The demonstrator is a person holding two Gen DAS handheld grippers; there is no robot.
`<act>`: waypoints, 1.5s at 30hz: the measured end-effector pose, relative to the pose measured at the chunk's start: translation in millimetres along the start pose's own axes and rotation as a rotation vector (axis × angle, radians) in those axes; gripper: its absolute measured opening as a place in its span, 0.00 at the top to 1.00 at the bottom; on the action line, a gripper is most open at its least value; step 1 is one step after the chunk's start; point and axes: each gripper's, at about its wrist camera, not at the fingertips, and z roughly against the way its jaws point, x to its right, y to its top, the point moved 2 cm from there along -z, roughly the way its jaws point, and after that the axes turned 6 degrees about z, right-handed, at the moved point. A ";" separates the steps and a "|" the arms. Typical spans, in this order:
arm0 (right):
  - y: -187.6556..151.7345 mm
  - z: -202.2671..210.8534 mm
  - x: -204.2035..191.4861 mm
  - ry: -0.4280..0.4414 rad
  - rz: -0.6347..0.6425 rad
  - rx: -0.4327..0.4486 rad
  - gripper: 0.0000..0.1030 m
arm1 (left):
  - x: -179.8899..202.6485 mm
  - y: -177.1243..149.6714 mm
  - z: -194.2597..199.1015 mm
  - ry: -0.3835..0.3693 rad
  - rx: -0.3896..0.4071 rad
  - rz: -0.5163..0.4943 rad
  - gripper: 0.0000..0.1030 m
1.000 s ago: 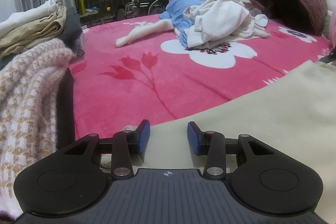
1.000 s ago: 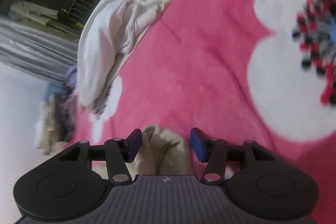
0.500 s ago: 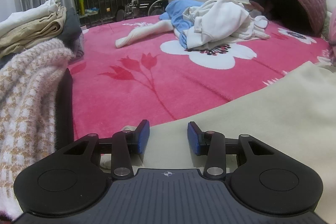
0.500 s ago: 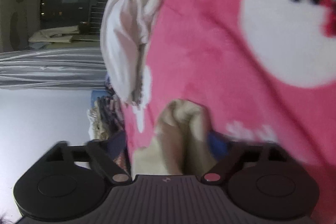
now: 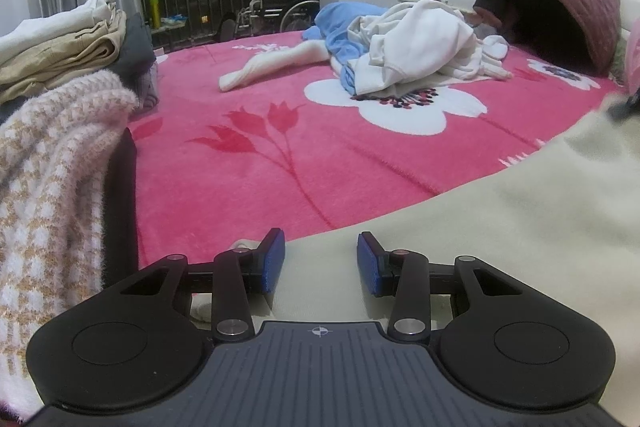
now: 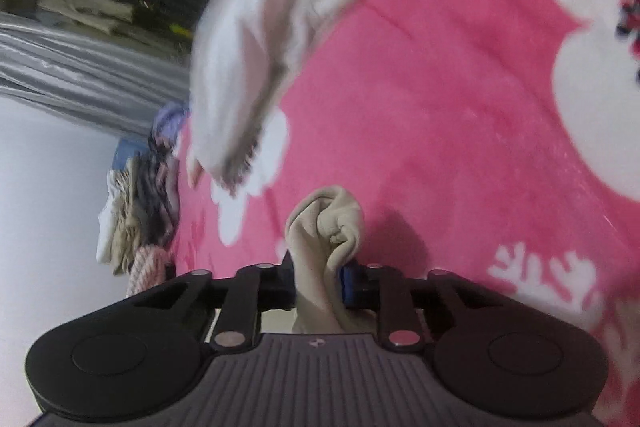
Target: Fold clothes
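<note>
Right gripper (image 6: 318, 281) just closed, pinching cream garment (image 6: 326, 227), bunched end pointing fwd; left gripper (image 5: 321, 263) spread.

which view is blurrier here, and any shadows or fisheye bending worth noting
Right wrist view: motion-smeared, the white garment pile streaked, scene tilted; the bunched beige cloth in the right gripper, whose jaws have just been closing, casts a dark shadow on the pink floral blanket. Left wrist view: sharp, blanket edges bowed; only the far right edge blurs.
</note>
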 end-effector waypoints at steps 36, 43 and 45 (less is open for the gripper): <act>-144.8 93.5 -97.0 -0.308 0.467 0.086 0.59 | 68.5 -22.0 73.9 -0.372 -0.217 -0.184 0.53; -180.5 44.7 -90.4 -0.506 0.556 -0.031 0.61 | 44.8 -30.7 75.5 -0.346 -0.242 -0.029 0.52; -184.0 62.2 -115.0 -0.423 0.599 -0.001 0.61 | 26.9 -24.9 82.9 -0.335 -0.241 0.027 0.51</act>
